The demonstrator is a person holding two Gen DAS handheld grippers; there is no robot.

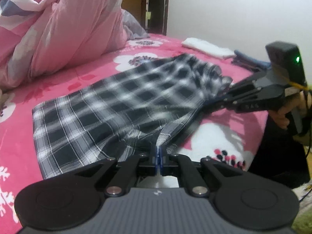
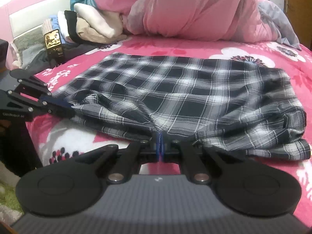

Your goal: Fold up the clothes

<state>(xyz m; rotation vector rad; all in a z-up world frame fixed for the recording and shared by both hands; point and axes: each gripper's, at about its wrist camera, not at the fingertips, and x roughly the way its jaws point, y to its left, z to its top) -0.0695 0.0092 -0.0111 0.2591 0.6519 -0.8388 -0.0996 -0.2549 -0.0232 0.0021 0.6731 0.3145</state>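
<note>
Plaid garment (image 2: 175,93) lies spread on the pink floral bed (image 2: 195,50), straight ahead of both tools. Left tool (image 1: 159,152) is pinched together on the garment's near edge, cloth bunched at its tips. Right tool (image 2: 159,146) likewise clamped on the near hem, further along the same edge. Pink duvet (image 2: 195,7) heaped beyond the garment; folded white cloth (image 1: 208,47) past its far end.
</note>
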